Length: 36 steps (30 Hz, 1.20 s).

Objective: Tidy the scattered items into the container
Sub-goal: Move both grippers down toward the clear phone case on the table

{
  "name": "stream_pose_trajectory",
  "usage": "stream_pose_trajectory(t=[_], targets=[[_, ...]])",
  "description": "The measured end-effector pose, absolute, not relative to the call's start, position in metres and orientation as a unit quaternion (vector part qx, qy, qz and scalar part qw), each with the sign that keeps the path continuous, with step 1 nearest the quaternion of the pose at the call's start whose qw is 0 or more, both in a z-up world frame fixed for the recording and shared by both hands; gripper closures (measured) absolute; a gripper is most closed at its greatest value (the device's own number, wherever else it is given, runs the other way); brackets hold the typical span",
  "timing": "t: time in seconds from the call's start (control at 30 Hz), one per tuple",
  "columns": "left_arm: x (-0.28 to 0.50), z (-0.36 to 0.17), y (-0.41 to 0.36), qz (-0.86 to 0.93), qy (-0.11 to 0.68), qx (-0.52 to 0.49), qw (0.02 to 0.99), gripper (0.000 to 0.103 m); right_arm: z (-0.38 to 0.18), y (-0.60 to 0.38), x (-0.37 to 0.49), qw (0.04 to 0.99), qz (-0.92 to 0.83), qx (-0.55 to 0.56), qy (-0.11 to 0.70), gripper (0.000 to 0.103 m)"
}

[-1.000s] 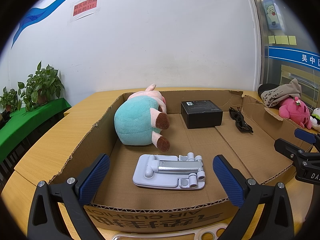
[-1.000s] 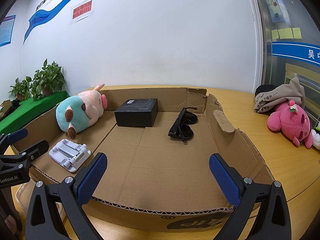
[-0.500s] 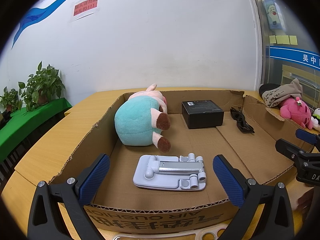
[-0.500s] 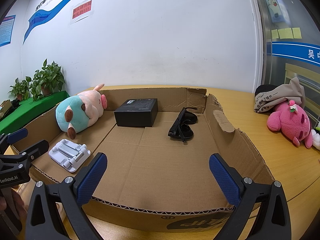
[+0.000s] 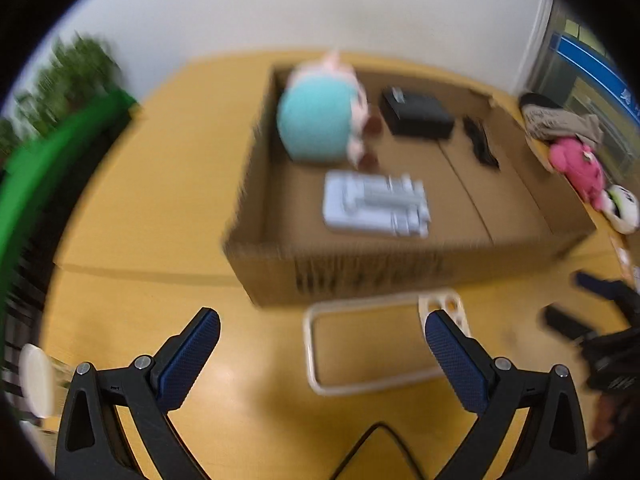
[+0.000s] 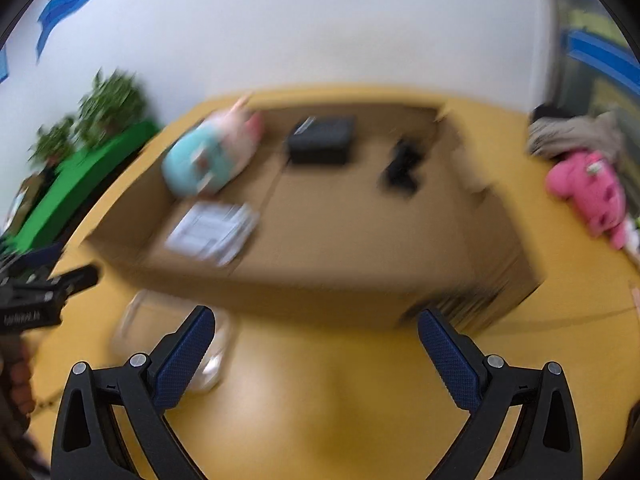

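An open cardboard box (image 5: 360,272) sits on the wooden table and also shows in the right wrist view (image 6: 320,280). Inside lie a teal and pink plush (image 5: 320,120), a black box (image 5: 416,114), black sunglasses (image 5: 480,146) and a grey folding stand (image 5: 376,204). A white rectangular frame (image 5: 360,348) lies on the table in front of the box. My left gripper (image 5: 322,348) is open and empty, above the table near the frame. My right gripper (image 6: 316,348) is open and empty, in front of the box. Both views are blurred.
A pink plush (image 5: 576,164), a white toy (image 5: 624,210) and a folded cloth (image 5: 560,120) lie on the table right of the box. A green surface with plants (image 5: 60,128) is at the left. A white round object (image 5: 36,380) sits at the table's left edge.
Both grippers have pulled back and risen away from the box, which now sits farther off. The white frame on the table has come fully into view. Both grippers stay open.
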<state>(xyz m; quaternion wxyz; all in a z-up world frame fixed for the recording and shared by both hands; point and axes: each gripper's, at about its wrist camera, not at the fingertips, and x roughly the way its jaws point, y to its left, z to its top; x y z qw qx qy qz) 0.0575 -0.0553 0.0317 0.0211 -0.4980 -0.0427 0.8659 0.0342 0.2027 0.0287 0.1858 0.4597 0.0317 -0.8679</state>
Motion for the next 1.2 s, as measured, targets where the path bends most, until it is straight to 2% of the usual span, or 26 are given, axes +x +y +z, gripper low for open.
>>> stream_pose_trajectory(t=[0.2, 0.4, 0.5, 0.53, 0.57, 0.6, 0.7, 0.87, 0.97, 1.0, 1.07, 1.2], targets=[[0.031, -0.032, -0.077, 0.799, -0.138, -0.582, 0.065, 0.002, -0.033, 0.165, 0.013, 0.166, -0.805, 0.570, 0.002, 0.003], [0.035, -0.032, -0.063, 0.801, -0.131, -0.573, 0.111, 0.004, -0.036, 0.147, 0.009, 0.182, -0.803, 0.567, 0.018, 0.007], [0.042, -0.032, -0.055, 0.799, -0.133, -0.569, 0.143, 0.010, -0.038, 0.132, 0.017, 0.212, -0.801, 0.559, 0.045, 0.009], [0.042, -0.031, -0.054, 0.798, -0.135, -0.568, 0.151, 0.022, -0.039, 0.129, 0.020, 0.225, -0.798, 0.556, 0.050, 0.013], [0.045, -0.031, -0.052, 0.795, -0.139, -0.570, 0.157, 0.022, -0.038, 0.125, 0.024, 0.236, -0.796, 0.554, 0.056, 0.022], [0.046, -0.030, -0.053, 0.795, -0.136, -0.570, 0.157, 0.022, -0.037, 0.121, 0.027, 0.236, -0.797, 0.552, 0.071, 0.024], [0.052, -0.030, -0.051, 0.788, -0.128, -0.575, 0.180, 0.022, -0.037, 0.127, 0.031, 0.252, -0.788, 0.559, 0.061, 0.024], [0.078, -0.031, -0.021, 0.773, -0.019, -0.582, 0.251, 0.022, -0.036, 0.154, 0.062, 0.311, -0.752, 0.571, 0.109, 0.023], [0.071, -0.028, -0.021, 0.774, 0.030, -0.578, 0.256, 0.021, -0.033, 0.174, 0.072, 0.339, -0.736, 0.558, 0.180, 0.024], [0.068, -0.023, -0.022, 0.777, 0.049, -0.570, 0.264, 0.021, -0.031, 0.179, 0.071, 0.347, -0.735, 0.548, 0.198, 0.023], [0.061, -0.016, -0.021, 0.780, 0.088, -0.550, 0.287, 0.021, -0.023, 0.185, 0.067, 0.380, -0.725, 0.523, 0.239, 0.012], [0.054, -0.023, -0.006, 0.738, 0.162, -0.543, 0.366, 0.020, -0.017, 0.174, 0.064, 0.460, -0.687, 0.455, 0.330, 0.009]])
